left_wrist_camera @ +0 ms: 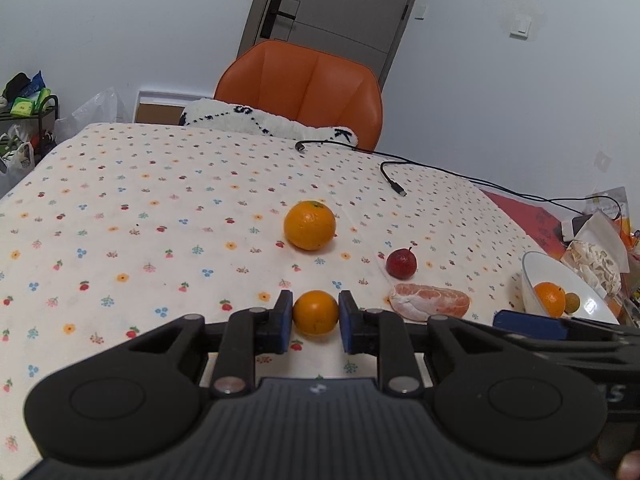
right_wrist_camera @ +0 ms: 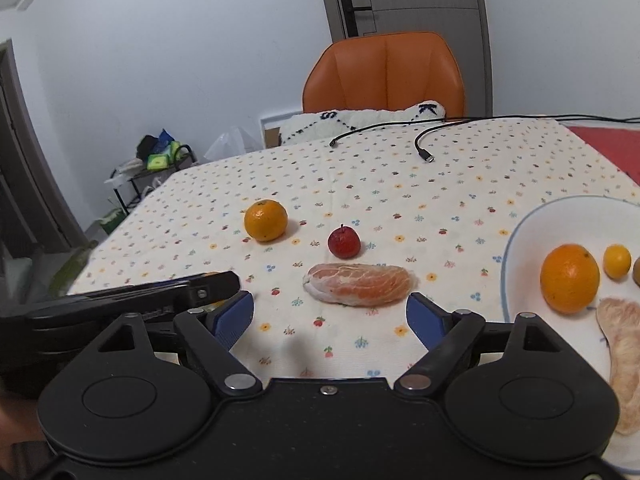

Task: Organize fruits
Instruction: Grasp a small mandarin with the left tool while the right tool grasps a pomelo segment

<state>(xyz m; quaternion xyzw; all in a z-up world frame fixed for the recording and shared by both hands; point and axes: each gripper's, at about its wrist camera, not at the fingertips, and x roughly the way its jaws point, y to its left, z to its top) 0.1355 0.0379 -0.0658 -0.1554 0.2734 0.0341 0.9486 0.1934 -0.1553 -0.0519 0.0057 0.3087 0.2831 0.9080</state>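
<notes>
Clenching your left tongs (left_wrist_camera: 315,317) on the near orange (left_wrist_camera: 315,312) readies it for the bowl (right_wrist_camera: 520,232), while your right tongs (right_wrist_camera: 330,316) hang released.

Plain white walls (left_wrist_camera: 120,20) close in the room, and a grey door (left_wrist_camera: 344,0) with a black handle (left_wrist_camera: 276,16) stands behind an orange chair (left_wrist_camera: 304,84) pushed up to the table. A flowered cloth (left_wrist_camera: 140,208) covers the table. In the corner, a black rack (right_wrist_camera: 160,168) holds bags and packets, near a dark doorway (right_wrist_camera: 24,160).
</notes>
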